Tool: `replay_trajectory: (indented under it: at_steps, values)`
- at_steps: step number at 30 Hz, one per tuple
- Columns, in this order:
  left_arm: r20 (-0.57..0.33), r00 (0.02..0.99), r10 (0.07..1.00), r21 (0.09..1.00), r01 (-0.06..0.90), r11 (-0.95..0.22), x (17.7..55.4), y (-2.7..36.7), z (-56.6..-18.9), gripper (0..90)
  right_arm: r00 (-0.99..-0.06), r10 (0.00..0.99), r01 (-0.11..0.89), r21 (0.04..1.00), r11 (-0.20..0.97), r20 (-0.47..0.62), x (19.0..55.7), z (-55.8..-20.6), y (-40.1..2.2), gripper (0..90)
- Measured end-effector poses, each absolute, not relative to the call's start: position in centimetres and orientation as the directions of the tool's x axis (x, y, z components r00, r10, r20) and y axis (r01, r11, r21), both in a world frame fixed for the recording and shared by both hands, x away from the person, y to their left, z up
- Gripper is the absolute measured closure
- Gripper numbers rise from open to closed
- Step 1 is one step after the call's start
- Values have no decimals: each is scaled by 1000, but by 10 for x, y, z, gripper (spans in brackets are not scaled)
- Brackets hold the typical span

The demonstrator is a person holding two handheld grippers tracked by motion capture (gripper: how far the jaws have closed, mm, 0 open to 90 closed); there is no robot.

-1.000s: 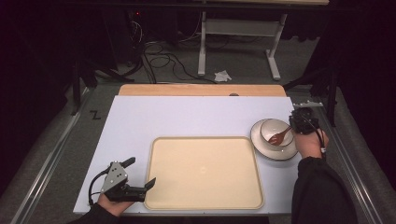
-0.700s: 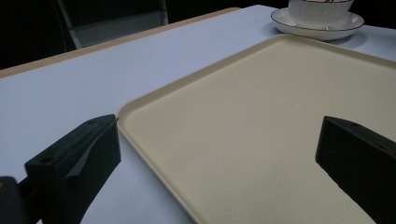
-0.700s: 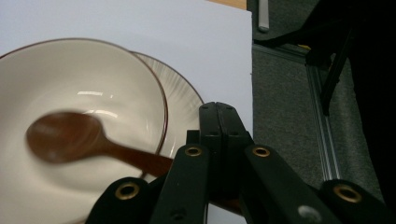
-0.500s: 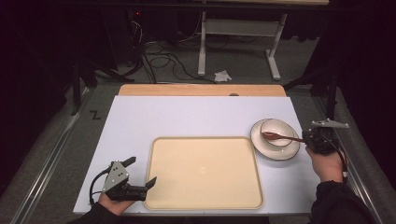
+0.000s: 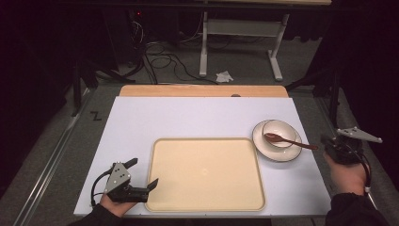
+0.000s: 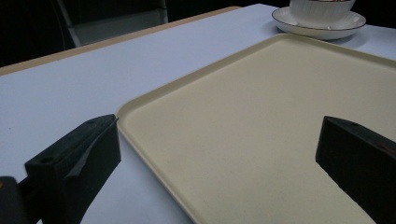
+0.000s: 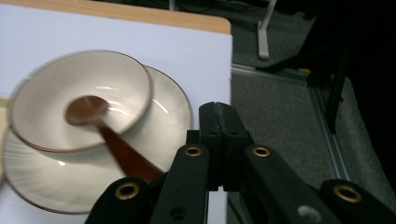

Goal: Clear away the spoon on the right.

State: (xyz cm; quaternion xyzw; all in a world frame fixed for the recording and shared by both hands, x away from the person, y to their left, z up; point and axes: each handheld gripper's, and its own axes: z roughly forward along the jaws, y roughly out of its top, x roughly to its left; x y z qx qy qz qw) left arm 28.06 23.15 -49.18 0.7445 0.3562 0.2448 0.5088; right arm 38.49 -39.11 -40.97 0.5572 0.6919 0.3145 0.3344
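Note:
A cream tray (image 5: 204, 174) lies at the table's front middle. To its right a white bowl (image 5: 280, 129) stands on a white saucer (image 5: 275, 154). A brown spoon (image 5: 287, 140) rests in the bowl, its handle pointing right over the saucer's rim. My right gripper (image 5: 325, 143) hovers at the table's right edge, just past the handle's end. Its jaws are shut (image 7: 219, 112) with nothing between the tips, and its body hides the handle's end. The spoon (image 7: 88, 109) and bowl (image 7: 116, 79) lie ahead and to the left of them. My left gripper (image 5: 145, 172) stands open around the tray's front left corner (image 6: 261, 116).
The white table top (image 5: 188, 117) ends in a wooden strip (image 5: 202, 91) at the back. Grey floor, cables and a desk frame (image 5: 240, 28) lie beyond. A metal rail (image 5: 329, 108) runs along the right side.
My right gripper has drawn back to the right, from over the saucer to the table's right edge. The spoon's handle has swung to point right. The left gripper has not moved.

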Motion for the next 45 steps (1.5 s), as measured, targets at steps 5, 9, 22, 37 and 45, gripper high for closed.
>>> replay_trajectory:
  at_steps: [5,9,22,37,45]
  values:
    - [-10,622,783,930,293,-221,283,232,-493,6,-195,975,557,806,202,-109,373,-426,-394,900]
    - [-10,620,785,930,294,-220,282,232,-493,6,-250,962,512,829,225,-107,353,-436,-381,900]
    - [-21,614,789,927,307,-213,283,230,-495,6,-385,914,400,869,291,-129,315,-437,-329,900]
    - [-21,616,788,929,303,-212,282,231,-494,6,-362,932,302,943,138,-21,307,-401,-303,649]
    - [-18,611,791,929,303,-213,282,230,-494,6,-291,956,428,898,101,32,323,-425,-305,444]
